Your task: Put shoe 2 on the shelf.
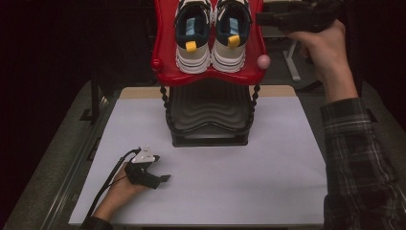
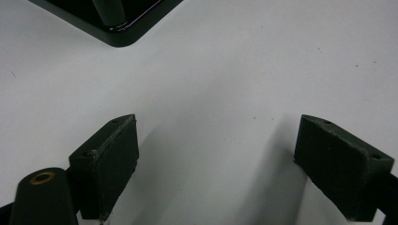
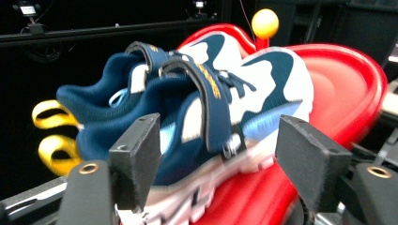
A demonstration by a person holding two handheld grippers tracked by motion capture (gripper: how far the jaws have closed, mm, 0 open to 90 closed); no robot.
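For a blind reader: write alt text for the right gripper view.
A pair of navy-and-white sneakers with yellow heel loops sits on a red tray, seen side-on. The right tongs stand open in front of them, holding nothing.

Right gripper (image 3: 218,154) jaws spread wide, nothing pinched; navy-white sneakers (image 3: 197,112) sit just ahead on the red tray (image 3: 347,89). Yellow heel loops (image 3: 54,133) poke out left.
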